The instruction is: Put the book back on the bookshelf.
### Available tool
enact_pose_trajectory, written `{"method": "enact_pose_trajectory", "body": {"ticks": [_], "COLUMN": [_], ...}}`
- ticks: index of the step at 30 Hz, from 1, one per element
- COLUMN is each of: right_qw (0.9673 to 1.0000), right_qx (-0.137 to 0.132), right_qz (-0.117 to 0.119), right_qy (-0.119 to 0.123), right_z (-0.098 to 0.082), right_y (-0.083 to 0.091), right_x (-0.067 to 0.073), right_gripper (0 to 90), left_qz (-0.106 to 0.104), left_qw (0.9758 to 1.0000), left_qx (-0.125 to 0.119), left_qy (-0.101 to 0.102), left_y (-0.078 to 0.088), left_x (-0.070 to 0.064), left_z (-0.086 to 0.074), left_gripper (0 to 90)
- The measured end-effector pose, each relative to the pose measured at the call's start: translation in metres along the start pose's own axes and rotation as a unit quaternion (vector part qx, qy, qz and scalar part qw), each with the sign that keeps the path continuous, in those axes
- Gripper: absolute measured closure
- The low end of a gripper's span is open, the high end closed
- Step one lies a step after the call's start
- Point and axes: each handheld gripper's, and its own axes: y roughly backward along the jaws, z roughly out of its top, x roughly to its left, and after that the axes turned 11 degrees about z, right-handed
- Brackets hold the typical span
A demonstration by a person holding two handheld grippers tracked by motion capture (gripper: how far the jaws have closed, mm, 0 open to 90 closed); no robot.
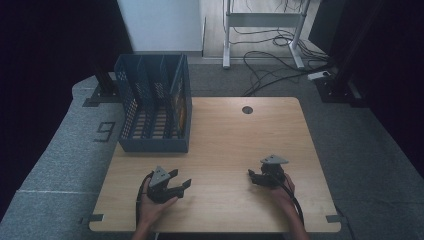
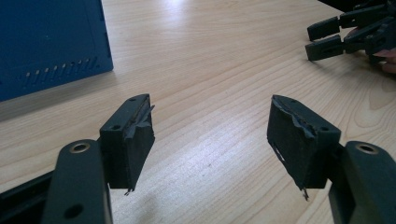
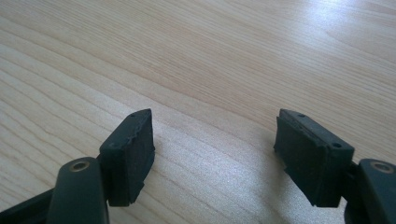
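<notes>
- A person sits at a light wooden table [image 1: 225, 150], a two-jaw gripper in each hand, both held low over the near half of the tabletop.
- The left gripper [image 1: 179, 183], grey three-cornered plate on top, points toward the middle of the table; its jaws stand apart with nothing between them, and its own view shows only bare wood grain between the two worn black pads [image 2: 135, 144].
- The right gripper [image 1: 251, 176] rests well apart from the left one and points leftward; its jaws also stand apart and hold nothing, the pads [image 3: 135, 154] hovering just above the wood.
- In the left gripper view the right gripper [image 2: 322, 39] appears at the top right corner, its jaws spread, a fingertip of the holding hand beside it.
- A blue perforated basket [image 1: 152, 145] with upright dividers stands at the far left of the table, well apart from both grippers; a flat item with an orange and yellow face leans in its right-hand compartment, its print too small to read.
- A numeral, reading as "9", is marked in dark tape [image 1: 104, 132] on the grey carpet left of the table.
- A round cable hole [image 1: 247, 110] sits near the table's far edge; cables [image 1: 270, 65] lie on the floor beyond.
</notes>
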Motion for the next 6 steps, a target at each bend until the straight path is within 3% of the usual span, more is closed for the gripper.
{"method": "enact_pose_trajectory", "body": {"ticks": [6], "right_qw": [1.0], "right_qx": [0.0], "right_qz": [0.0], "right_qy": [0.0], "right_z": [0.0], "right_y": [-0.0001], "right_x": [0.0], "right_gripper": [27.1], "left_qz": [0.006], "left_qw": [1.0], "left_qx": [-0.003], "left_qy": [0.003], "left_y": [-0.0008], "left_x": [0.0029], "left_z": [-0.0009], "left_gripper": [31.6]}}
